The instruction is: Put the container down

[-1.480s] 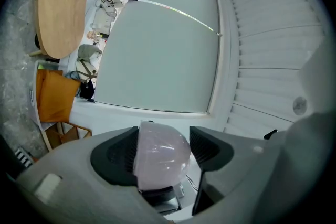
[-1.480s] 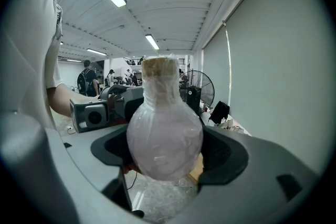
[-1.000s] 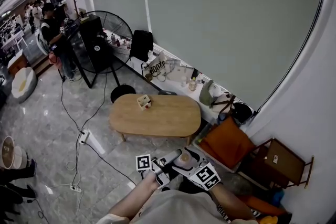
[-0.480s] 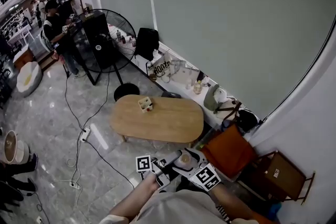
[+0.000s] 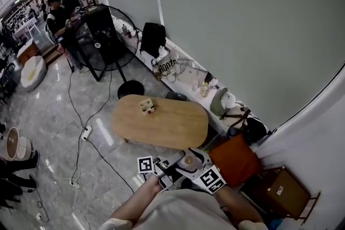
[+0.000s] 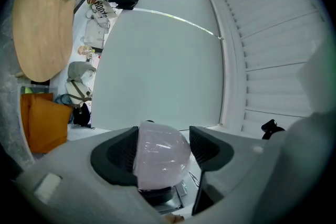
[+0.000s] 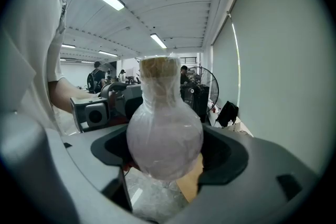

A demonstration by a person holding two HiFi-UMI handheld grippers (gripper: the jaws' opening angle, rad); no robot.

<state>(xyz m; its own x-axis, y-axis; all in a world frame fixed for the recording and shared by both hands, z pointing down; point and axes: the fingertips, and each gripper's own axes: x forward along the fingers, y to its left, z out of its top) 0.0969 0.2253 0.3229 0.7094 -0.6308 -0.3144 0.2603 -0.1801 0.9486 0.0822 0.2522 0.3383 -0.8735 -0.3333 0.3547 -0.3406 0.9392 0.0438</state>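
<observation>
Scarcely shifted since a second ago, my left tool and right tool clamp the upright container, with the surface ahead and below them.

Head view: container at 6 o'clock mostly covered by left gripper & right gripper, only its cork top shows; box on table too small to tell contents; shelf clutter at 1 o'clock too small to sort; people at 10 o'clock tiny; legs at 8 o'clock cut by edge; left gripper view: container's neck out of sight, lower part behind gripper body; right gripper view: left gripper's jaws hidden behind container
</observation>
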